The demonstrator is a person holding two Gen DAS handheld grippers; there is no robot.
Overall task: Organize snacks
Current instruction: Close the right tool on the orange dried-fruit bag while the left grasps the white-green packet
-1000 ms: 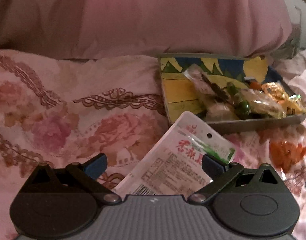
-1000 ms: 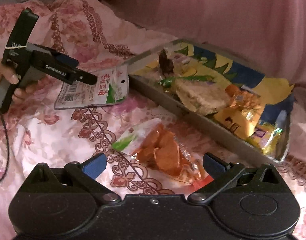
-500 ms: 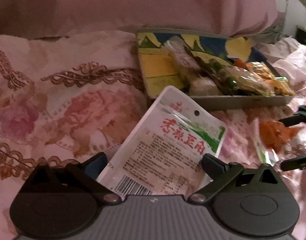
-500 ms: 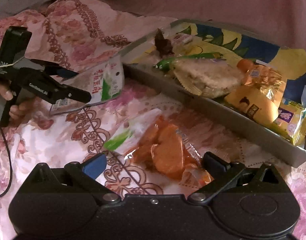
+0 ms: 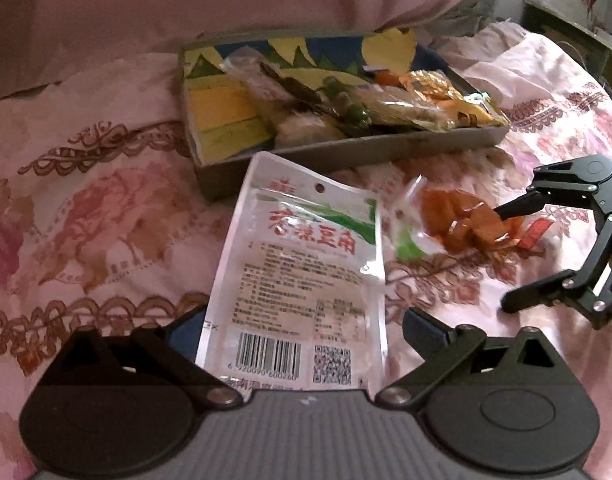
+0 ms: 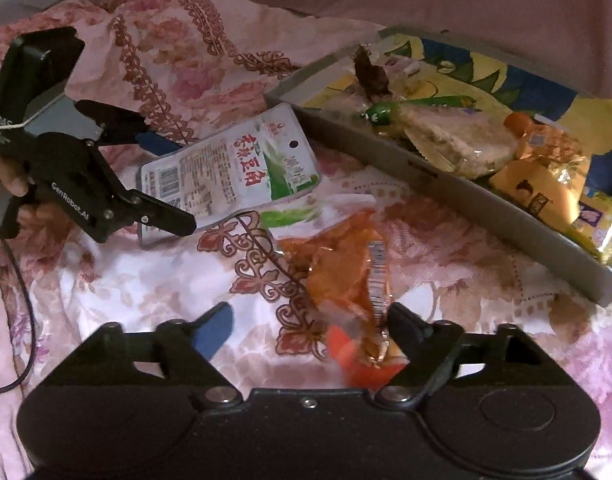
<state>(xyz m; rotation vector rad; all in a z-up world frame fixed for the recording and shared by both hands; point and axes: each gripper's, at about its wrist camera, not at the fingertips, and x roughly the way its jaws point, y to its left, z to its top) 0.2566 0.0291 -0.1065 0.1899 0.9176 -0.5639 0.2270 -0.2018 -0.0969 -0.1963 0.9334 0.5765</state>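
A white snack pouch (image 5: 302, 264) with red lettering lies flat on the bedspread between the fingers of my left gripper (image 5: 304, 328). Those jaws stand wide on either side of it and do not press it. The right wrist view shows the same pouch (image 6: 234, 168) inside the left gripper (image 6: 178, 186). An orange snack packet (image 6: 342, 268) lies between the fingers of my right gripper (image 6: 310, 328), whose jaws are closing. The right finger touches the packet's edge; the left one is apart from it. In the left wrist view the right gripper (image 5: 504, 258) reaches the orange packet (image 5: 458, 224) from the right.
A shallow grey box (image 5: 346, 156) with a colourful lining holds several wrapped snacks just beyond both packets; its near wall (image 6: 466, 196) runs diagonally. Everything rests on a pink floral bedspread (image 5: 86, 216), with a pink pillow (image 5: 226, 0) behind. A hand (image 6: 10, 176) and a cable (image 6: 22, 300) are at the left.
The left gripper has tilted down and moved further over the white pouch. The right gripper has come into the left wrist view, and its fingers have narrowed around the orange packet.
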